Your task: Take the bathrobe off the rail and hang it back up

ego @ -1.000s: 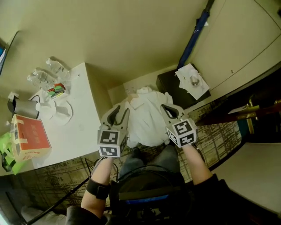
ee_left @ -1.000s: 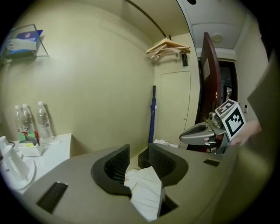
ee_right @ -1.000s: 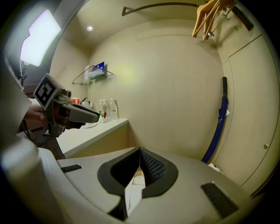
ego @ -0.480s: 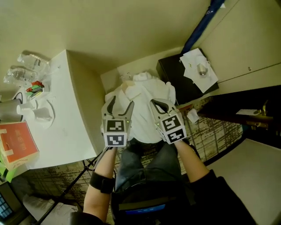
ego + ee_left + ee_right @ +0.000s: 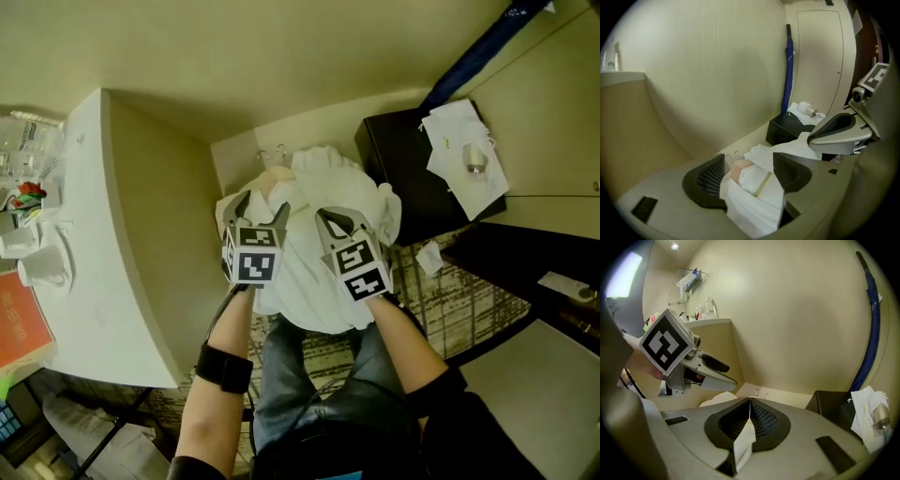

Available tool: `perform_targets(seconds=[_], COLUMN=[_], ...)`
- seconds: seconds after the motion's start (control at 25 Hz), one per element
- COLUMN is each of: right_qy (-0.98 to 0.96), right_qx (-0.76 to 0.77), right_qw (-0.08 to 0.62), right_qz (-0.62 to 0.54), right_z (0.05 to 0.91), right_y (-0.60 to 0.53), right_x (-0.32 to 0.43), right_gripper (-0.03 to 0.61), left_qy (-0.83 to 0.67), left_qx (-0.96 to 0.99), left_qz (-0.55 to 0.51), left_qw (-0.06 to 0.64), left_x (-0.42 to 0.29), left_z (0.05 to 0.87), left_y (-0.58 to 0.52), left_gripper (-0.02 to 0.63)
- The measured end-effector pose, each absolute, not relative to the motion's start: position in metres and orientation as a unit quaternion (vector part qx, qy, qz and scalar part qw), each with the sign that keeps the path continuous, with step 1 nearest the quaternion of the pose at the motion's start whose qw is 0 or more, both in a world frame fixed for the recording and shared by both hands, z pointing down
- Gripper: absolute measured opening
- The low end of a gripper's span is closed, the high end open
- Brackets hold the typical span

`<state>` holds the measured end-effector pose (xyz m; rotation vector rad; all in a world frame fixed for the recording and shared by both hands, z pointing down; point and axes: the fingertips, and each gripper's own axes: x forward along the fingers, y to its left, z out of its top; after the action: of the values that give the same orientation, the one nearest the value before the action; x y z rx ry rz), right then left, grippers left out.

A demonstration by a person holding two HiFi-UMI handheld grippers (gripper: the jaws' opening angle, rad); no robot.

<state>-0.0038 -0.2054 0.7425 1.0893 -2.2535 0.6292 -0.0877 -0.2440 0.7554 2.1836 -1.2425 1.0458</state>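
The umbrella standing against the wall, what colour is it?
The umbrella is blue, with a dark top end. The left gripper view shows it best.

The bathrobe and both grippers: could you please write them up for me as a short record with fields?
bathrobe: white, bunched low by the wall, on a tan hanger
left gripper: jaws wide apart, just been opening; bathrobe and hanger show between them, pads not pressing
right gripper: jaws shut on a fold of the bathrobe
rail: not in view
nearby: blue umbrella leaning in the corner, black cabinet beside the bathrobe, white counter on the left
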Motion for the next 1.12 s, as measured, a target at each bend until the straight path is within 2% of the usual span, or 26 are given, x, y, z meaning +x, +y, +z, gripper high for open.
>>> perform_targets(seconds=[0.56, 0.8, 1.12], right_qy=[-0.833, -0.83, -0.826], right_qx=[0.395, 0.397, 0.392], right_qw=[0.3, 0.293, 0.294], right_qz=[0.246, 0.261, 0.278], right_z=[0.865, 0.887, 0.911], right_y=[-0.263, -0.272, -0.28], right_x=[-0.034, -0.039, -0.049], right_gripper=[0.025, 0.025, 0.025], left_qy=[-0.369, -0.353, -0.288], left_qx=[0.759, 0.738, 0.749], left_qz=[0.487, 0.529, 0.539], left_qw=[0.226, 0.227, 0.257], left_x=[-0.106, -0.128, -0.122], left_z=[0.939, 0.972, 0.999], left_y=[-0.301, -0.321, -0.322], left_gripper=[0.333, 0.333, 0.334])
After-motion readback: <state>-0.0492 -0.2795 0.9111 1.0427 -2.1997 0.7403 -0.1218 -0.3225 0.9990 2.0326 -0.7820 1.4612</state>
